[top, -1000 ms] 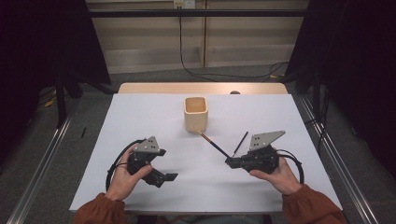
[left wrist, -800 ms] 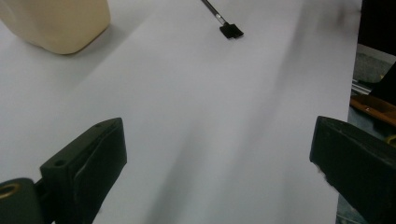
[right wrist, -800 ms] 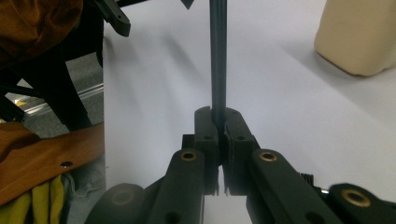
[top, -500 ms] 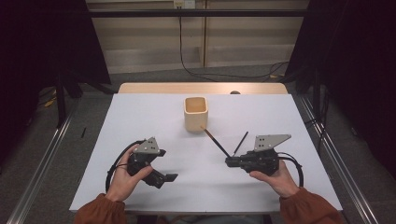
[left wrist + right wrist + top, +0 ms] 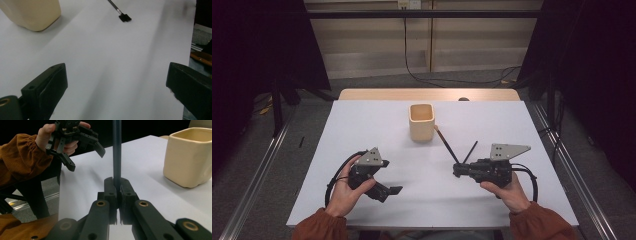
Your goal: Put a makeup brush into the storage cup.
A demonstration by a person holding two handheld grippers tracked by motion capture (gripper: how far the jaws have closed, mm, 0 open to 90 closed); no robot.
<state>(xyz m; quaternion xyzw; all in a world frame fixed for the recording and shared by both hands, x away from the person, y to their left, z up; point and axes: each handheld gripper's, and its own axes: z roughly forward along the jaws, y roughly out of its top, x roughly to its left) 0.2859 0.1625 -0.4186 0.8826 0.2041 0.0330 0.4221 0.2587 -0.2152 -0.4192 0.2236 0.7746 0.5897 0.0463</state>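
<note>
Near the right edge of the worktop (image 5: 362, 130), my right tool (image 5: 457, 172) is clenched on a thin dark brush (image 5: 116, 150), its handle pinched between the pads. A second brush (image 5: 446, 143) lies beside it, its tip close to the cream cup (image 5: 421, 121) toward the far edge. My left tool (image 5: 394, 190) rests released by the near-left corner. I'd lift the held brush clear, tip it upright over the cup's mouth, then let go low.
</note>
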